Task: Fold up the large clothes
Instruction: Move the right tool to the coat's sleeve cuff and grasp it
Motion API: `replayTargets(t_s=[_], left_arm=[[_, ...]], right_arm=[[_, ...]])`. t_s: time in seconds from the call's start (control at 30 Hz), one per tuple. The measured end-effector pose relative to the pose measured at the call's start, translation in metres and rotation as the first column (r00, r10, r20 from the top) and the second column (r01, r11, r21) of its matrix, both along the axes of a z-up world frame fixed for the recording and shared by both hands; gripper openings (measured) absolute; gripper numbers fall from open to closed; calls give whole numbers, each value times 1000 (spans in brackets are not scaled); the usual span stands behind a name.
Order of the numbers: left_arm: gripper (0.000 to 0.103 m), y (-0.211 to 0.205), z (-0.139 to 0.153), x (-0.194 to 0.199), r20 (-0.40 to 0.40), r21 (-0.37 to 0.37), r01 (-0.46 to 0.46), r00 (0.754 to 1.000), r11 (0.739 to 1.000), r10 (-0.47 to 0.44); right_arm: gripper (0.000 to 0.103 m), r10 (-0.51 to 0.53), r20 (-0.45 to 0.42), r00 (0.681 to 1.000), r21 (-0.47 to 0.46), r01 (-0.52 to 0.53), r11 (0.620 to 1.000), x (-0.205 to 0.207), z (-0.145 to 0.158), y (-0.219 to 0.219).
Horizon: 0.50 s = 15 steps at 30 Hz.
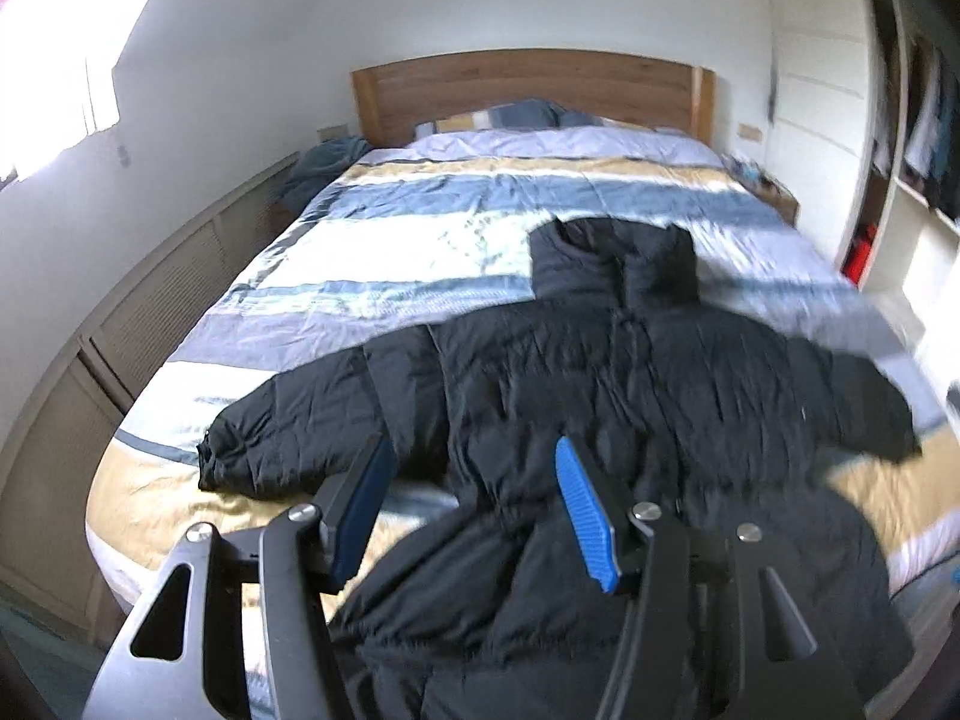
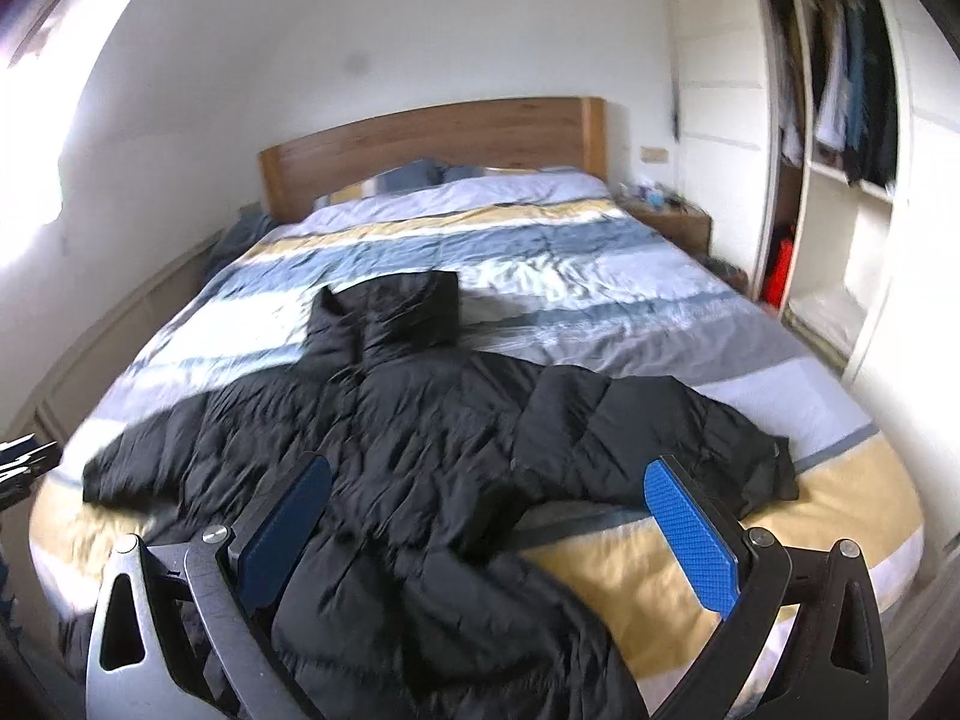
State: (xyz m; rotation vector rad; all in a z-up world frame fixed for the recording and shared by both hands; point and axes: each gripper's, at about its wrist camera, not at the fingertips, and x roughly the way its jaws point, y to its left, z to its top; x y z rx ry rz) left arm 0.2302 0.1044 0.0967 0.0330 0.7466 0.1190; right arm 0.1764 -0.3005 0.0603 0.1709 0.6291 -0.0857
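A black hooded puffer jacket (image 1: pixel 600 384) lies spread on the bed, hood toward the headboard, both sleeves out to the sides. It also shows in the right wrist view (image 2: pixel 420 420). My left gripper (image 1: pixel 474 468) is open and empty, held above the jacket's lower left part near the left sleeve (image 1: pixel 288 438). My right gripper (image 2: pixel 489 480) is open wide and empty, above the jacket's lower right part, with the right sleeve (image 2: pixel 678 438) beyond it. The jacket's hem hangs toward the bed's foot edge under both grippers.
The bed (image 1: pixel 420 228) has a striped blue, white and tan duvet and a wooden headboard (image 1: pixel 528 84). A low slatted cabinet (image 1: pixel 150 300) runs along the left wall. An open wardrobe (image 2: pixel 840 120) with hanging clothes and a nightstand (image 2: pixel 672 216) stand at the right.
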Motion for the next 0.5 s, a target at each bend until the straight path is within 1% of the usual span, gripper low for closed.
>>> replayTargets(t_s=[0.13,0.23,0.33,0.5], left_arm=[[55,16,6,30,2,-28,-44,999,999,44],[55,27,0,50,-15,-61,-64,998,996,64],[55,35,-12,68,-40,-76,-92,995,993,89],[55,38,-38,88,-96,-114,-124,989,986,113]], right_arm=[[103,-91,-75,993,102,99,990,32,-42,-42],[102,-160,-136,978,152,180,972,44,-81,-73],[103,-221,-199,955,208,262,942,50,-120,-105],[103,-297,-265,917,294,370,881,52,-169,-155]])
